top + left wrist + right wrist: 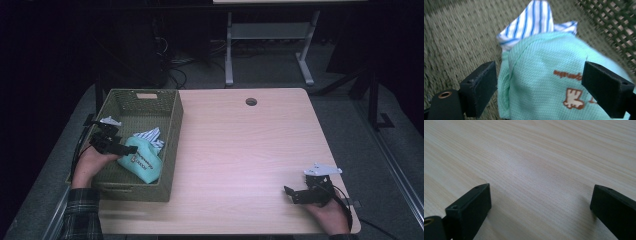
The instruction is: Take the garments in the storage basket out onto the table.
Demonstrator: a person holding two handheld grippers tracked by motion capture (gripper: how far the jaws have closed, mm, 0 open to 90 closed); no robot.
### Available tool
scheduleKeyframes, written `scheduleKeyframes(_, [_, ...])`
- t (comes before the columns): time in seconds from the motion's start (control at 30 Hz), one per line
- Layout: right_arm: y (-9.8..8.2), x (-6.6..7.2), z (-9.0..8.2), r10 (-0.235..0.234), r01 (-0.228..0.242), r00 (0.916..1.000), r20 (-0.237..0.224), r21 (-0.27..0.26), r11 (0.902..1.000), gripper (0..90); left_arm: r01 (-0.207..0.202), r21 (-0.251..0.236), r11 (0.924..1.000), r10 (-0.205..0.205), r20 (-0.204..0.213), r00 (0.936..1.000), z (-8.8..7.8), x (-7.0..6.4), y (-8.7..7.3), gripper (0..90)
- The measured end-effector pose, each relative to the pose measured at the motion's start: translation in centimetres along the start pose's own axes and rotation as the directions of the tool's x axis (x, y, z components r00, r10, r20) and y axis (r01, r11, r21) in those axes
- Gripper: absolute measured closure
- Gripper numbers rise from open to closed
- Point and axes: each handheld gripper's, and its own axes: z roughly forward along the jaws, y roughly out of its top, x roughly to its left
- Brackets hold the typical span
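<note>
While poised over the mint-green cloth [554, 82] in the olive woven basket [170, 145], left gripper [541, 87] jaws spread wide, straddling it, nothing clamped yet. Looked like the grasp step; next needed closing on the fold. Right gripper [540, 207] agape, idle on the table [536, 157].
</note>
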Motion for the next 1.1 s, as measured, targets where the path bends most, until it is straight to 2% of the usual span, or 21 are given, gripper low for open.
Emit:
scheduleKeyframes(0.17, [0.0, 0.0, 0.0, 0.0, 0.0, 1.0, 0.0, -0.001, 1.0, 2.9, 0.013, 0.04, 0.9991, -0.013, -0.011, 0.9999, 0.8, 0.2, -0.3, 12.1])
scheduleKeyframes(0.3, [0.0, 0.0, 0.0, 0.0, 0.0, 1.0, 0.0, -0.001, 1.0, 2.9, 0.009, 0.092, 0.9957, -0.006, -0.034, 0.9994, 1.3, 0.3, -0.5, 12.1])
scheduleKeyframes(0.43, [0.0, 0.0, 0.0, -0.001, 0.001, 1.0, 0.0, -0.001, 1.0, 2.9, 0.026, 0.118, 0.9927, -0.021, -0.042, 0.9989, 1.6, 0.3, -0.6, 12.1])
scheduleKeyframes(0.7, [0.0, 0.0, 0.0, 0.0, 0.0, 1.0, 0.0, 0.0, 1.0, 2.9, 0.016, 0.204, 0.9788, -0.008, -0.041, 0.9991, 2.5, 0.2, -0.9, 12.1])
scheduleKeyframes(1.0, [0.0, 0.0, 0.0, 0.0, 0.0, 1.0, 0.0, -0.001, 1.0, 2.9, 0.025, 0.252, 0.9674, -0.017, -0.035, 0.9993, 3.1, 0.1, -1.1, 13.5])
scheduleKeyframes(1.1, [0.0, 0.0, 0.0, 0.001, -0.001, 1.0, 0.0, 0.0, 1.0, 2.9, 0.025, 0.257, 0.966, -0.019, -0.025, 0.9995, 3.1, 0.1, -1.1, 16.7])
